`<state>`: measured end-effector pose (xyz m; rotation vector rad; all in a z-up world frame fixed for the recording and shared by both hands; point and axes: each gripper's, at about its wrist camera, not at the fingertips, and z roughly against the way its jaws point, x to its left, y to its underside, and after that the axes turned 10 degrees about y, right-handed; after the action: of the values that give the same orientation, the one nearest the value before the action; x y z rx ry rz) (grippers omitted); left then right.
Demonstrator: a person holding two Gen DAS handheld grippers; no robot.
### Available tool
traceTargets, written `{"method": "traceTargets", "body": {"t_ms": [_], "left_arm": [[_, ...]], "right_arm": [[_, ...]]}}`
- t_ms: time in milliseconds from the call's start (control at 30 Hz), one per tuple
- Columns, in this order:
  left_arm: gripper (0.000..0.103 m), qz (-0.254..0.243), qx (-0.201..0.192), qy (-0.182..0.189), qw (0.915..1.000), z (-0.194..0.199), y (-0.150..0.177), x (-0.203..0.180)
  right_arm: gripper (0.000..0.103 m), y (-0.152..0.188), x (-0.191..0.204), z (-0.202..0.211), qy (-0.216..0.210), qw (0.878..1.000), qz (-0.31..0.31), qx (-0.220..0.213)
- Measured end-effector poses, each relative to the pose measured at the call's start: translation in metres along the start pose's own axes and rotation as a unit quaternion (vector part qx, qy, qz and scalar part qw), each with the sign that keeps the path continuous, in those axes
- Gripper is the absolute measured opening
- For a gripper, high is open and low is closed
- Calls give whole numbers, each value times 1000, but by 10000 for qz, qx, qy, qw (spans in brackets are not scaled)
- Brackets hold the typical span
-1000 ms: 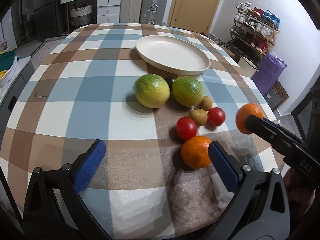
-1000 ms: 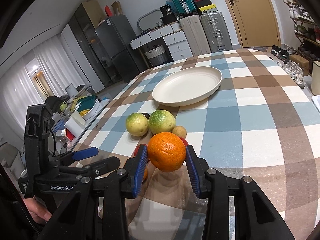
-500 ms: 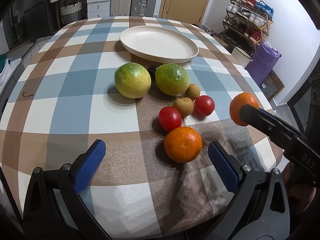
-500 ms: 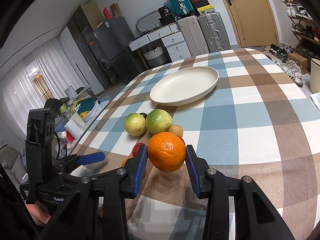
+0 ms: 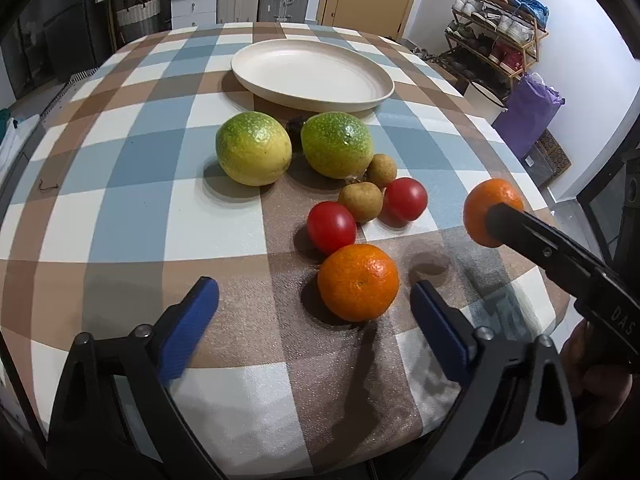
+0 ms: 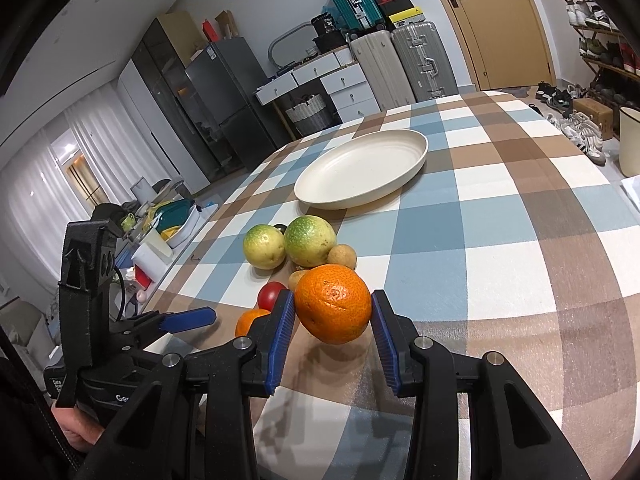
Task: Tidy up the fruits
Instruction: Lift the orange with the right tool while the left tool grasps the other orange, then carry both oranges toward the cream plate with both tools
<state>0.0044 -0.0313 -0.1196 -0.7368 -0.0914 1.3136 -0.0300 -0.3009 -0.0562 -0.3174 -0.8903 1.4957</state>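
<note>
Nothing is lying yet in the cream oval plate (image 5: 312, 76) at the far side. The left gripper (image 5: 314, 320) is hovering wide open, empty, around the near round orange (image 5: 358, 282) on the checked tablecloth (image 5: 132, 184). Two green-yellow citrus (image 5: 253, 148), two red tomatoes (image 5: 331, 227) and two brown longans (image 5: 360, 201) are waiting; a dark fruit (image 5: 295, 126) is sitting half hidden. At right, the right gripper (image 6: 332, 330) is clamping a second orange (image 6: 335, 303) aloft.

plate (image 5: 312, 76) far ahead of left gripper (image 5: 314, 322) | two citrus fruits (image 5: 253, 154) before it, something small, perhaps a fruit, between | tangerine (image 5: 358, 282) on table nearest the fingers | held orange (image 6: 334, 304) off right
</note>
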Motion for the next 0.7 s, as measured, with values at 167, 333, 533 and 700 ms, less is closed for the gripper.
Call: {"method": "traceTargets", "body": {"t_ms": [167,333,533,700], "left_arm": [[70,-27,185,252,9995,-6,1,-3],[63,-39,196,280,9994,-4,0,-5],[38,-16,297,665,9973,-4,2,-8],[38,42,308,774,9965,-3,2,-5]], "right_arm": [[39,1,-1,0,-11,10000,1,3],[39,1,-1,0,-14,10000,-12,4],[39,1,-1,0,-23,10000,-7,-3],[39,3,-1,-2,-30,10000,-28,4]]}}
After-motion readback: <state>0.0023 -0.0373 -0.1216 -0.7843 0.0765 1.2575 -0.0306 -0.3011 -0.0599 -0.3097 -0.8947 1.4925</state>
